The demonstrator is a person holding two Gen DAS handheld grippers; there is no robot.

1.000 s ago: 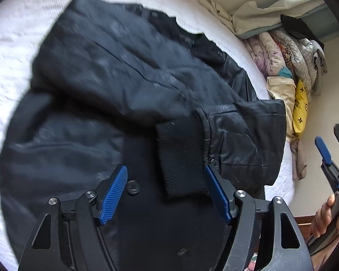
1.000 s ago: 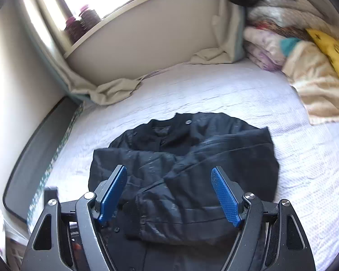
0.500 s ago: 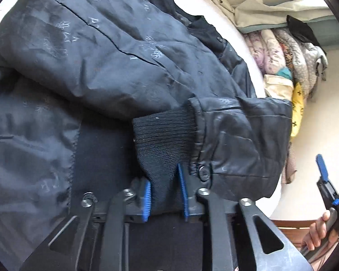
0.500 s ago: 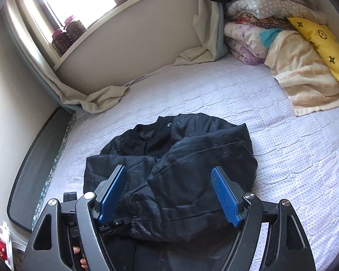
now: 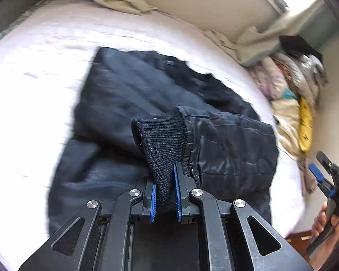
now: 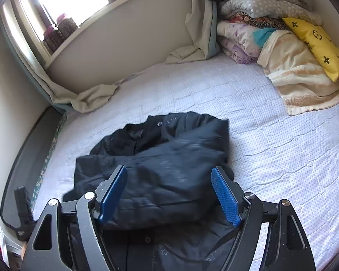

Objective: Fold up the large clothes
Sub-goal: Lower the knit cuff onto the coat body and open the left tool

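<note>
— Which step is this?
— Sleeve fold, by the look of it: the left gripper (image 5: 164, 194) is clamped on the knit cuff (image 5: 161, 140) of the black jacket (image 6: 160, 167), which lies on the bed (image 6: 271, 135).
— And the other one?
— The right gripper (image 6: 169, 194) hangs over the jacket, jaws apart, holding nothing.
— Next move?
— Probably carrying the sleeve across the body without dragging the jacket.
</note>
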